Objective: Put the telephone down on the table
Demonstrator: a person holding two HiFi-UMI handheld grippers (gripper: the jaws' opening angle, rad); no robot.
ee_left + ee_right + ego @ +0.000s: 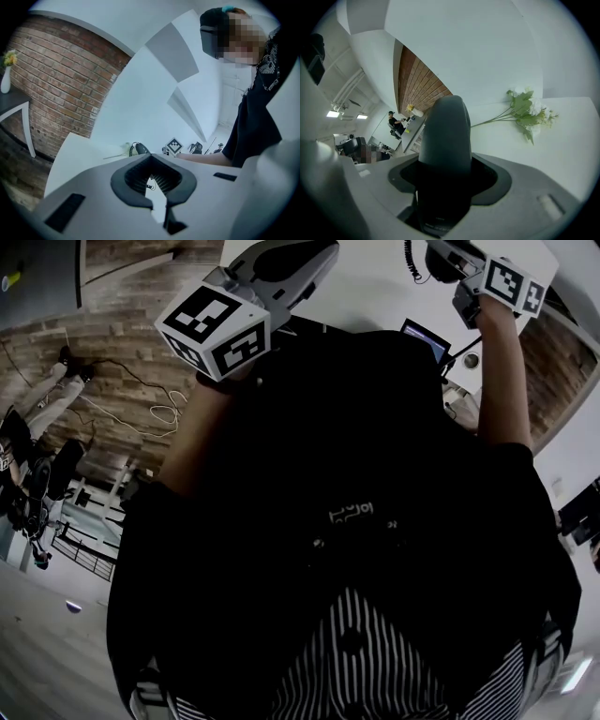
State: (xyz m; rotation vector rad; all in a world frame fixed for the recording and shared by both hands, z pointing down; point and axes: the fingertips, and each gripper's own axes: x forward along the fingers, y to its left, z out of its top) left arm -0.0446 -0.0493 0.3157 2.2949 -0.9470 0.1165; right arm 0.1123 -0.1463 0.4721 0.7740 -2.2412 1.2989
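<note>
The telephone's dark handset stands up between the jaws of my right gripper, which is shut on it. From the head view that right gripper is raised at the top right over the white table, and a coiled cord hangs beside the handset. My left gripper is lifted at the top left, its marker cube towards me. In the left gripper view its jaws meet with nothing between them. Far off in that view I see the handset.
A sprig of white flowers lies on the white table. A small screen stands near the table's edge. Cables lie on the wooden floor at the left. A brick wall and a dark side table with a vase stand beyond.
</note>
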